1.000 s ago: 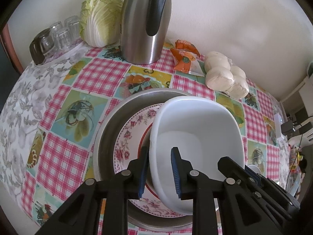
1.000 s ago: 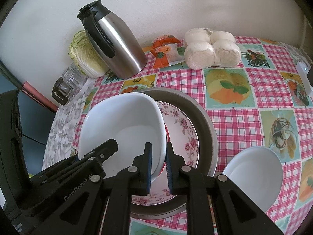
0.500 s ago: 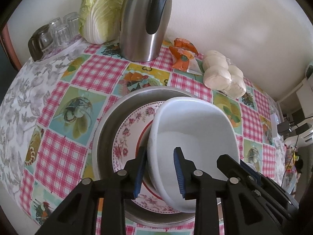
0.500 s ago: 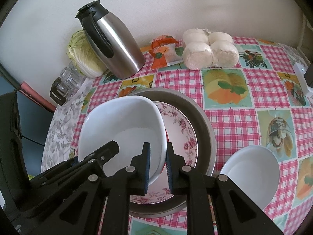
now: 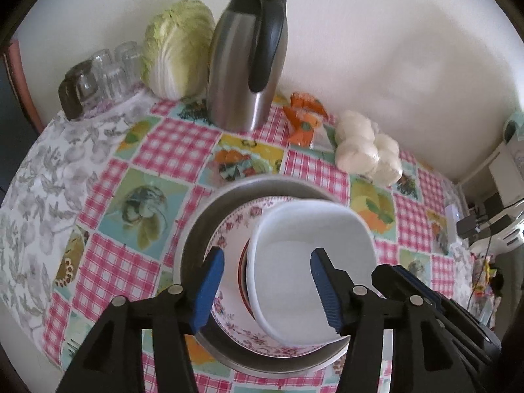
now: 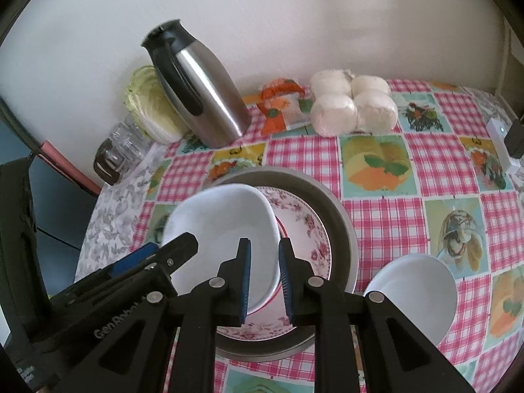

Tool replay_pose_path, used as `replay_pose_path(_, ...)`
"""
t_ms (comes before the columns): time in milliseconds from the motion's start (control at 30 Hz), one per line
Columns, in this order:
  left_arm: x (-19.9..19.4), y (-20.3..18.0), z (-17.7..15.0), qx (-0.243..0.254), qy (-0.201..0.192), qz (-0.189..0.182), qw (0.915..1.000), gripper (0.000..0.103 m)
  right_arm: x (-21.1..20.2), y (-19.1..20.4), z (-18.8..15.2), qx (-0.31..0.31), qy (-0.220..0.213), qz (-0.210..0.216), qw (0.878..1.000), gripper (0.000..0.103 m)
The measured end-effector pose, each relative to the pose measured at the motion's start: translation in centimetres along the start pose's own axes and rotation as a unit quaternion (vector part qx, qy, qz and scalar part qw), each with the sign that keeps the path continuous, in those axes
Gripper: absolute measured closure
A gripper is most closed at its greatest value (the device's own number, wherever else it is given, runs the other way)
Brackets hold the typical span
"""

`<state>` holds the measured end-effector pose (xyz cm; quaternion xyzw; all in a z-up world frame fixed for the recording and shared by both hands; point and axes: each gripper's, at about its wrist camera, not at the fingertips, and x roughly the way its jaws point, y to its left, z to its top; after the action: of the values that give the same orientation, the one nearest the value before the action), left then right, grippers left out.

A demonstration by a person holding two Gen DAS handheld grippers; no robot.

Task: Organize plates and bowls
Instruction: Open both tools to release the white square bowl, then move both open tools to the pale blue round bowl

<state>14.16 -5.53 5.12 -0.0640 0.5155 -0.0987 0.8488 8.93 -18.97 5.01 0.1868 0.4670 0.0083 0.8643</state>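
Both grippers angle steeply down over the white bowl, which sits on the floral plate (inside a metal pan). The left gripper jaws are opening, clear of the rim; the right gripper straddles the rim, narrowly parted.

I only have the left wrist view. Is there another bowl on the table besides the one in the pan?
Observer: Yes, a second bowl, white, sits on the cloth just right of the pan.
Operator: Anything in it?
Observer: No, it shows only a bare white inside.
Operator: Where do the right jaws stand?
Observer: The right gripper straddles the near rim of the first bowl, one jaw inside and one outside. I cannot tell whether they press on it.
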Motion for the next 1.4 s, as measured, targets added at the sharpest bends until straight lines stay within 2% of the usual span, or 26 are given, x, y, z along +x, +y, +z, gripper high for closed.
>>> replay_pose_path(200, -1.2, 0.5, 0.6, 0.0, -0.017, 0.019, 0.9997, 0.032, -1.5, 0.6, 0.4, -0.008, -0.019, -0.008, 1.0, 0.081)
replay_pose_path(300, -1.5, 1.0, 0.7, -0.001, -0.024, 0.039, 0.999, 0.025, -1.9, 0.7, 0.5, -0.013, -0.025, -0.024, 0.999, 0.07)
replay_pose_path(400, -1.5, 1.5, 0.6, -0.005, -0.025, 0.053, 0.9982, 0.022, -1.9, 0.7, 0.5, -0.02, -0.025, -0.038, 0.999, 0.061)
replay_pose_path(467, -1.3, 2.0, 0.6, -0.01, -0.022, 0.057, 0.9981, 0.015, -1.7, 0.6, 0.5, -0.024, -0.021, -0.044, 0.999, 0.054)
replay_pose_path(533, -1.0, 2.3, 0.6, -0.013, -0.022, 0.063, 0.9977, 0.003, -1.4, 0.6, 0.5, -0.026, -0.017, -0.047, 0.998, 0.045)
replay_pose_path(567, -0.9, 2.5, 0.6, -0.014, -0.022, 0.069, 0.9973, 0.001, -1.3, 0.7, 0.4, -0.028, -0.016, -0.05, 0.998, 0.042)
replay_pose_path(633, -0.9, 2.7, 0.6, -0.016, -0.024, 0.075, 0.9968, 0.001, -1.1, 0.7, 0.4, -0.032, -0.014, -0.054, 0.998, 0.036)
replay_pose_path(867, -0.5, 2.9, 0.5, -0.015, -0.027, 0.088, 0.9957, 0.0, -0.7, 0.7, 0.3, -0.039, -0.011, -0.06, 0.997, 0.032)
replay_pose_path(1000, -0.5, 3.1, 0.5, -0.014, -0.034, 0.105, 0.9938, 0.0, -0.6, 0.6, 0.3, -0.041, -0.012, -0.061, 0.997, 0.022)
replay_pose_path(1133, -0.8, 3.5, 0.4, -0.014, -0.042, 0.115, 0.9923, 0.0, -0.6, 0.6, 0.2, -0.043, -0.012, -0.06, 0.997, 0.016)
replay_pose_path(1400, -1.9, 4.2, -0.6, -0.029, -0.055, 0.113, 0.9916, 0.0, -2.1, 1.1, -0.4, -0.065, -0.023, -0.064, 0.996, 0.016)
